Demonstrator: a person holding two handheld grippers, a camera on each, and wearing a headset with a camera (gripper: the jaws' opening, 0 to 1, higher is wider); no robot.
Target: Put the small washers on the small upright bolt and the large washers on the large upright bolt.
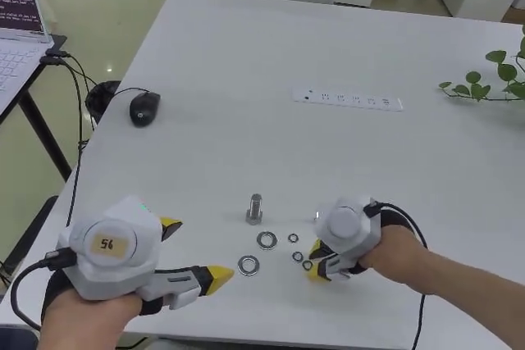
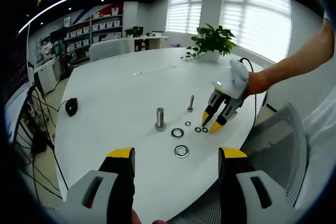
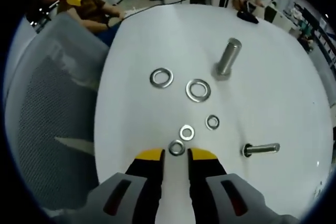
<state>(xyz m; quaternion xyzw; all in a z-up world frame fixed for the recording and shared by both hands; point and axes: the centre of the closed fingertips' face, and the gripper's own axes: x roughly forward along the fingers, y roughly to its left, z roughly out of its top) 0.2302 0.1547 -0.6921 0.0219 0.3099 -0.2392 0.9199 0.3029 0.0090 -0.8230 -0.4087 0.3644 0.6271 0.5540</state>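
White table [image 1: 246, 104]: small washer [image 3: 177, 148] between right gripper [image 3: 176, 155] jaws, grip unclear; left gripper [image 2: 176, 154] released.

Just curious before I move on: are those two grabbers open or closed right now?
Left gripper: wide open, empty.
Right gripper: narrowly open, tips at a small washer, not clamped.

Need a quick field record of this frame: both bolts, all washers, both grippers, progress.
large bolt: thick steel, upright on white table, no washer on it
small bolt: thin steel, upright, no washer on it
large washers: two flat steel rings, loose on table
small washers: three small steel rings, loose on table
left gripper: open, empty
right gripper: jaws narrowly apart, tips at nearest small washer, contact unclear
progress: none placed
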